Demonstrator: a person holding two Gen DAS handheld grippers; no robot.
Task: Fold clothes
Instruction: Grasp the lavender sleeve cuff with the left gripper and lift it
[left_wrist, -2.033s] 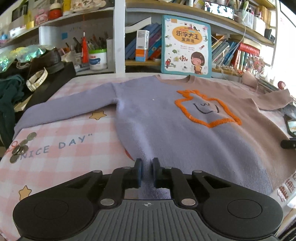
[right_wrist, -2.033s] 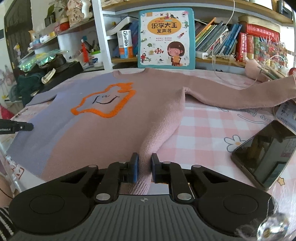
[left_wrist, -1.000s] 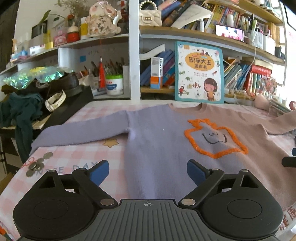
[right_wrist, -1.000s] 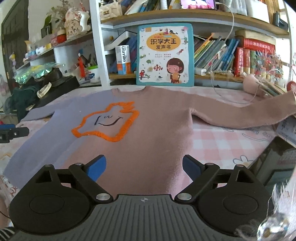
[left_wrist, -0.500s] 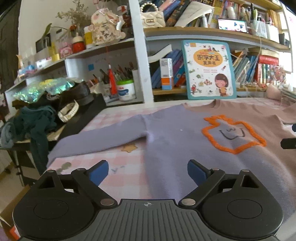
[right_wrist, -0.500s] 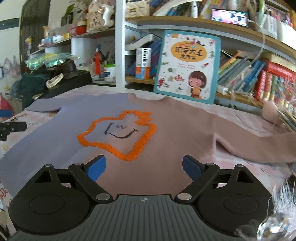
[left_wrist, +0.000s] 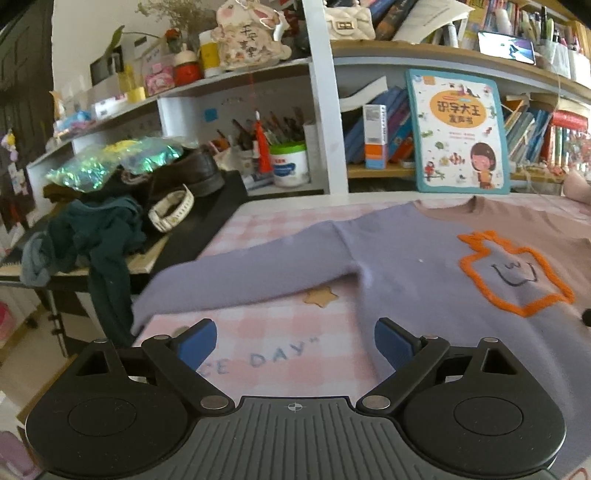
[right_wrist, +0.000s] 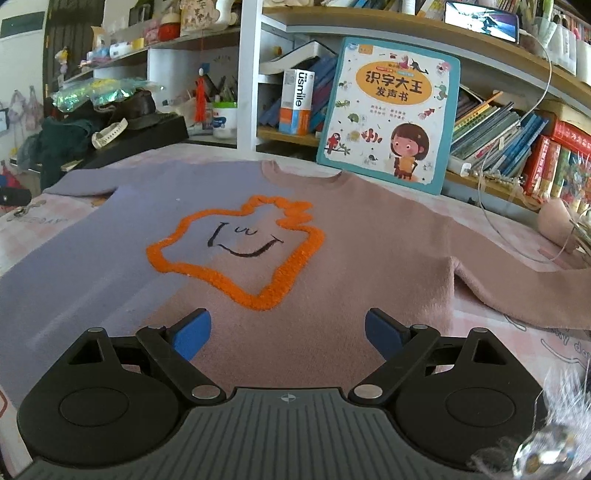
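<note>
A sweater, lilac on one half and dusty pink on the other, with an orange star outline and a smiley, lies flat and face up on the table (left_wrist: 424, 258) (right_wrist: 351, 258). Its lilac sleeve (left_wrist: 240, 280) stretches out to the left, its pink sleeve (right_wrist: 524, 291) to the right. My left gripper (left_wrist: 295, 341) is open and empty, above the checked cloth near the sweater's lower left side. My right gripper (right_wrist: 288, 332) is open and empty, above the sweater's lower middle.
A pink checked tablecloth (left_wrist: 277, 332) covers the table. A picture book (right_wrist: 391, 114) stands against the bookshelf behind the collar. A black stand with dark clothes, a shoe and a watch (left_wrist: 166, 214) is at the left. A cable loop (right_wrist: 517, 236) lies at the far right.
Both grippers let go of the sweater's hem, opened and rose. The left one has swung left toward the lilac sleeve; the right one has moved over the sweater's middle.
</note>
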